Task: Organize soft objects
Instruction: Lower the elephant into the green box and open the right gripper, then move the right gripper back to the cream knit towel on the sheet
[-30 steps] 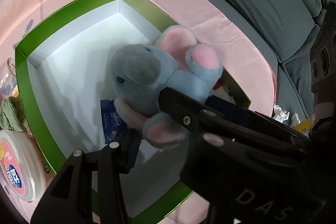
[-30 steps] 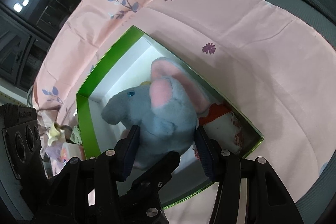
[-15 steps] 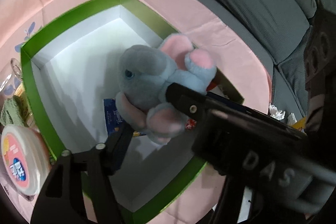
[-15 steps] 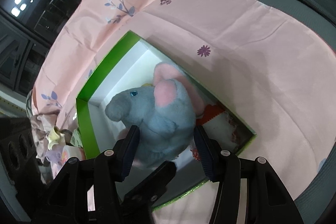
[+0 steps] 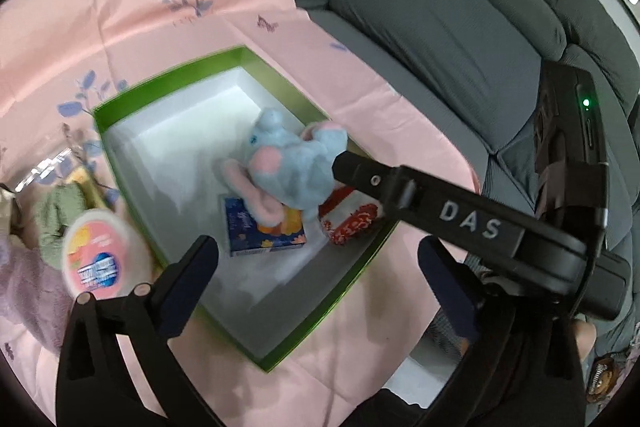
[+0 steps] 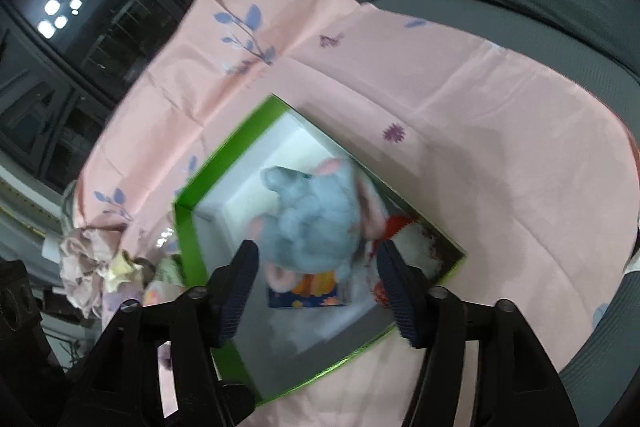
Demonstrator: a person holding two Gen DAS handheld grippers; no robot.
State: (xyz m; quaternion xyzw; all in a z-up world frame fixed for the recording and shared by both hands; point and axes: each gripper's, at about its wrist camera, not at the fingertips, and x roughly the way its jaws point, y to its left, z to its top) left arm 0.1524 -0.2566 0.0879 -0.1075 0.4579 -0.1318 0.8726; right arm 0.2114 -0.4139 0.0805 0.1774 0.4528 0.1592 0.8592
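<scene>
Inside the green box (image 5: pixel 120 163), plush elephant (image 5: pixel 288 167) now lies loose on the blue tissue pack (image 5: pixel 260 231). Half a second ago it sat between the right tool's fingers; a second ago the left tool's fingers were up close against it too. Both tools have pulled back and the box looks smaller in both views. Motion blur in both.

Left to right, left wrist view:
- one lilac cloth (image 5: pixel 24 291) at the far left edge, partly cut off
- one green knit item (image 5: pixel 60 207) beside it, outside the box
- one round tub (image 5: pixel 100 259) with pink label, just outside the box's left wall
- left tool (image 5: pixel 320 271): wide open, nothing between the fingers, hovering over the near end of the box
- one box, white inside, sitting on the pink floral sheet (image 5: pixel 140 27) spread over the grey sofa (image 5: pixel 460 27)
- in the box: one elephant, one tissue pack, one red-and-white item (image 5: pixel 352 219) at the right wall, touching the elephant
- right tool's black arm crosses in from the right, tip just beside the elephant

Right wrist view: right tool (image 6: pixel 320 287) spread open, holding nothing; the elephant (image 6: pixel 316 215) shows between and beyond its fingers, lower down in the box (image 6: pixel 188 227), not gripped. Tissue pack (image 6: pixel 312 291) under it.
</scene>
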